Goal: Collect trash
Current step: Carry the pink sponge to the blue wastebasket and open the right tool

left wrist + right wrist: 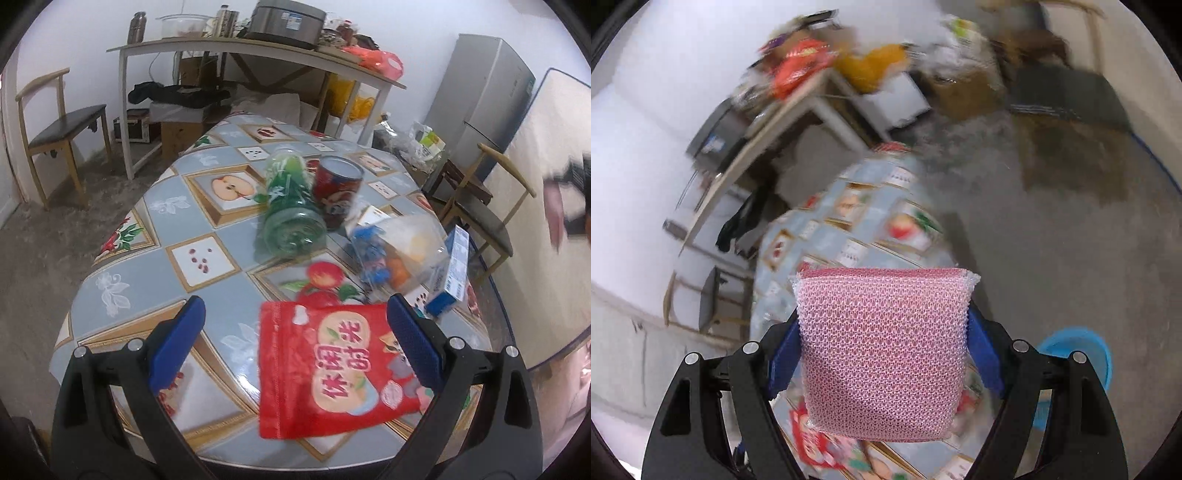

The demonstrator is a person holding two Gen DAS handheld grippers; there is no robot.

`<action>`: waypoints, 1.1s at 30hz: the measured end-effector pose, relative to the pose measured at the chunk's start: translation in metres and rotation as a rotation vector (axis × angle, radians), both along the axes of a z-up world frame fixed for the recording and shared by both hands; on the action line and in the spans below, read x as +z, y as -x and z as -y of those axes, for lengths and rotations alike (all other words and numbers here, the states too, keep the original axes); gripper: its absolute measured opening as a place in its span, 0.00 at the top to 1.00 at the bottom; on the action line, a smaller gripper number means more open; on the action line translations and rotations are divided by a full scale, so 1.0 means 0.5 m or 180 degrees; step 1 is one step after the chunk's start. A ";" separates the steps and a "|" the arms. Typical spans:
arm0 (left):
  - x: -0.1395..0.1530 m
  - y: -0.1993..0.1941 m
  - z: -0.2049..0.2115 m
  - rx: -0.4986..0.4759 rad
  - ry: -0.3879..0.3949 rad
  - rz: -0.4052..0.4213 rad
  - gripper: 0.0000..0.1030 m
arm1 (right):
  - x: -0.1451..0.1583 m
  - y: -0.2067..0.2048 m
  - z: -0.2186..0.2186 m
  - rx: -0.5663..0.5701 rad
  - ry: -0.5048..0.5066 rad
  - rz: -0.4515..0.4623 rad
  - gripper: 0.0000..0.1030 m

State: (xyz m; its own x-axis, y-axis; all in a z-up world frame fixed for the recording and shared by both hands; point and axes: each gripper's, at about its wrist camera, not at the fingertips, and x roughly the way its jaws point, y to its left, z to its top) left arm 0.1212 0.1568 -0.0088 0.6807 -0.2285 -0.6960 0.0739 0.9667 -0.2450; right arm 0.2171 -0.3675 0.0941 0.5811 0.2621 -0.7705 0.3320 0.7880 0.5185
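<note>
In the left wrist view my left gripper (pixel 295 317) is open above the near end of the table (pixel 155 236). A red snack pouch (pixel 332 369) lies flat between its fingers, nearer the right one. Beyond lie a green plastic bottle (pixel 291 206) on its side, a red can (pixel 338 192), a clear bag of blue and orange items (pixel 391 251) and a blue-white carton (pixel 450 269). In the right wrist view my right gripper (pixel 882 321) is shut on a pink mesh sponge (pixel 882 354), held high over the table (pixel 849 229). The red pouch (pixel 812 443) shows below.
A blue bin (pixel 1078 362) stands on the floor at the lower right of the right wrist view. Wooden chairs (pixel 62 129) stand left and right (pixel 487 218) of the table. A cluttered side table (pixel 258 48) and a fridge (pixel 491 88) stand behind.
</note>
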 end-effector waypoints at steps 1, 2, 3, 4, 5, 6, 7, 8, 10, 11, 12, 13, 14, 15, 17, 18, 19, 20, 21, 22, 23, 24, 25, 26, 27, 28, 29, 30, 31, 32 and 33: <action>0.002 0.004 0.008 -0.0023 -0.0020 0.0009 0.08 | -0.030 0.036 0.031 -0.0104 -0.0069 -0.0045 0.25; 0.004 0.006 0.013 -0.0035 -0.0038 0.0012 0.08 | -0.061 0.065 0.055 -0.0190 -0.0123 -0.0087 0.25; 0.006 0.010 0.019 -0.0053 -0.0059 0.0014 0.08 | -0.087 0.084 0.071 -0.0255 -0.0163 -0.0116 0.25; 0.007 0.014 0.024 -0.0070 -0.0073 0.0012 0.08 | -0.113 0.109 0.092 -0.0332 -0.0215 -0.0156 0.25; 0.007 0.016 0.027 -0.0080 -0.0082 0.0009 0.08 | -0.148 0.137 0.114 -0.0414 -0.0292 -0.0210 0.25; 0.008 0.021 0.030 -0.0090 -0.0079 0.0014 0.08 | -0.182 0.162 0.132 -0.0494 -0.0354 -0.0264 0.25; 0.009 0.024 0.032 -0.0095 -0.0077 0.0014 0.08 | -0.205 0.179 0.143 -0.0554 -0.0367 -0.0310 0.25; 0.009 0.028 0.034 -0.0104 -0.0075 0.0015 0.08 | -0.237 0.203 0.153 -0.0637 -0.0356 -0.0375 0.25; 0.010 0.036 0.037 -0.0123 -0.0069 0.0034 0.08 | -0.304 0.243 0.178 -0.0805 -0.0310 -0.0512 0.25; 0.011 0.039 0.039 -0.0140 -0.0064 0.0043 0.08 | -0.328 0.256 0.186 -0.0873 -0.0312 -0.0573 0.25; 0.012 0.042 0.040 -0.0160 -0.0055 0.0054 0.08 | -0.365 0.275 0.199 -0.0947 -0.0346 -0.0649 0.25; 0.013 0.045 0.041 -0.0178 -0.0052 0.0059 0.08 | -0.401 0.291 0.212 -0.1030 -0.0363 -0.0737 0.25; 0.014 0.047 0.042 -0.0194 -0.0056 0.0059 0.08 | -0.433 0.305 0.223 -0.1119 -0.0364 -0.0837 0.25; 0.015 0.049 0.044 -0.0227 -0.0070 0.0063 0.08 | -0.460 0.316 0.233 -0.1171 -0.0364 -0.0909 0.25; 0.016 0.052 0.048 -0.0262 -0.0130 0.0065 0.08 | -0.517 0.337 0.253 -0.1286 -0.0366 -0.1035 0.25; 0.015 0.053 0.049 -0.0273 -0.0157 0.0063 0.08 | -0.549 0.346 0.263 -0.1337 -0.0366 -0.1100 0.25; 0.015 0.055 0.051 -0.0285 -0.0186 0.0057 0.08 | -0.580 0.352 0.271 -0.1384 -0.0375 -0.1157 0.25; 0.014 0.057 0.052 -0.0294 -0.0206 0.0050 0.08 | -0.600 0.355 0.278 -0.1416 -0.0375 -0.1198 0.24; 0.013 0.059 0.053 -0.0302 -0.0226 0.0042 0.08 | -0.628 0.354 0.283 -0.1440 -0.0363 -0.1257 0.24; 0.012 0.062 0.053 -0.0307 -0.0237 0.0034 0.08 | -0.657 0.350 0.286 -0.1447 -0.0373 -0.1307 0.24; 0.012 0.064 0.054 -0.0311 -0.0239 0.0032 0.08 | -0.681 0.345 0.288 -0.1432 -0.0401 -0.1343 0.22; 0.010 0.067 0.055 -0.0315 -0.0241 0.0027 0.08 | -0.703 0.341 0.292 -0.1416 -0.0420 -0.1377 0.21; 0.009 0.068 0.055 -0.0317 -0.0244 0.0024 0.08 | -0.727 0.333 0.294 -0.1426 -0.0451 -0.1399 0.21; 0.008 0.070 0.056 -0.0324 -0.0246 0.0020 0.08 | -0.746 0.330 0.299 -0.1449 -0.0455 -0.1417 0.19; 0.007 0.070 0.056 -0.0328 -0.0248 0.0013 0.08 | -0.763 0.329 0.304 -0.1483 -0.0438 -0.1435 0.18; 0.006 0.071 0.057 -0.0333 -0.0252 0.0001 0.08 | -0.778 0.329 0.307 -0.1538 -0.0409 -0.1448 0.18; 0.005 0.072 0.058 -0.0337 -0.0255 -0.0005 0.08 | -0.784 0.325 0.311 -0.1569 -0.0382 -0.1445 0.16; 0.005 0.074 0.058 -0.0349 -0.0260 -0.0006 0.08 | -0.788 0.324 0.314 -0.1597 -0.0332 -0.1433 0.14; 0.005 0.075 0.059 -0.0360 -0.0267 0.0000 0.08 | -0.789 0.317 0.311 -0.1614 -0.0275 -0.1429 0.14; 0.005 0.077 0.060 -0.0366 -0.0279 0.0002 0.08 | -0.791 0.317 0.311 -0.1641 -0.0201 -0.1441 0.14; 0.004 0.079 0.060 -0.0375 -0.0288 0.0005 0.08 | -0.789 0.321 0.311 -0.1673 -0.0161 -0.1441 0.14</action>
State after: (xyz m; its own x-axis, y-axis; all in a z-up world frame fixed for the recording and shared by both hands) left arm 0.0815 0.1267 -0.0066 0.6541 -0.2431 -0.7163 0.1885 0.9695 -0.1570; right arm 0.0566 -0.5232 -0.3004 0.2650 0.0760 -0.9612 0.8552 0.4420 0.2707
